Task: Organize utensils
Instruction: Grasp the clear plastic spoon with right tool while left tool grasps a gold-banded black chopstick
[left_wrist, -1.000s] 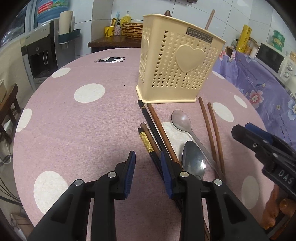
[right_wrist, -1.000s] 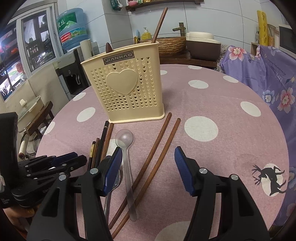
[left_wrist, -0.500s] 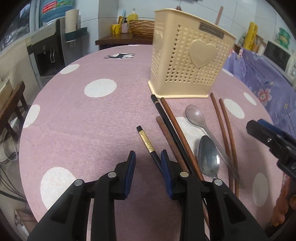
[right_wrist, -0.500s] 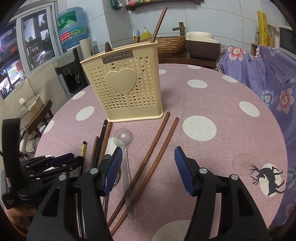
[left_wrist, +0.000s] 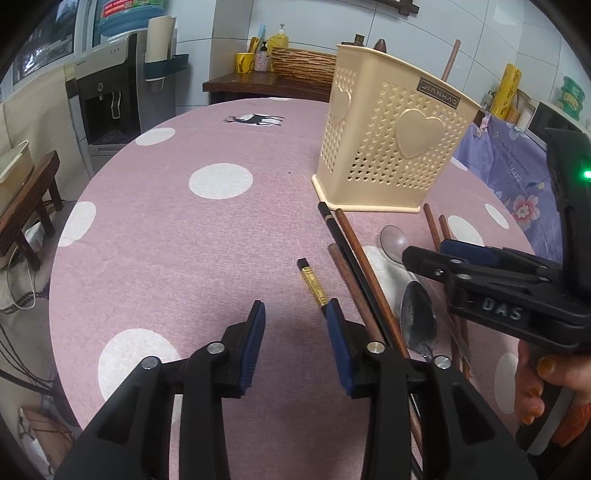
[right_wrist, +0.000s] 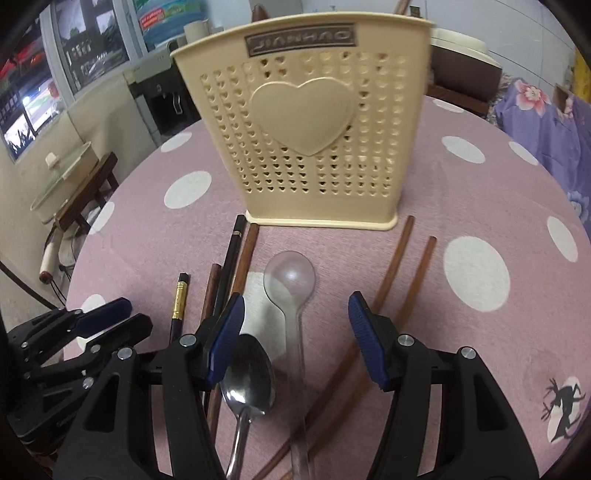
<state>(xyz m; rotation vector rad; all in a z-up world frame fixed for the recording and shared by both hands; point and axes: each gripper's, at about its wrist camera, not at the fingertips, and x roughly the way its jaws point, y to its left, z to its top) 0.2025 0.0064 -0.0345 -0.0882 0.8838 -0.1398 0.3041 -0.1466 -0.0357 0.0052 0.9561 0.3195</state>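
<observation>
Left wrist view: the left tongs (left_wrist: 295, 339) stand open over bare pink polka-dot cloth of the round bench (left_wrist: 155, 236); their jaws have just been opening, nothing between them.
Nearest thing: a black chopstick with a gold band (left_wrist: 314, 284) lies just beside the right-hand blue pad, its long axis running away from the tongs and a little leftward.
Beyond: two brown wooden chopsticks and a plain black one (left_wrist: 351, 258) lie side by side, pointing toward the cream perforated plastic utensil holder with a raised heart (left_wrist: 391, 147), which stands upright.
Right wrist view: the right tongs (right_wrist: 295, 332) are open and empty, hovering over the spoons.
Target, by my reading: the clear plastic spoon (right_wrist: 291, 291) lies between the pads, bowl toward the holder, handle running back under the tongs; the shiny steel spoon (right_wrist: 249, 376) sits by the left pad.
Nearer hand: the right, for both spoons.
Aside: a pair of thin brown chopsticks (right_wrist: 402, 273) slants away to the right.
</observation>
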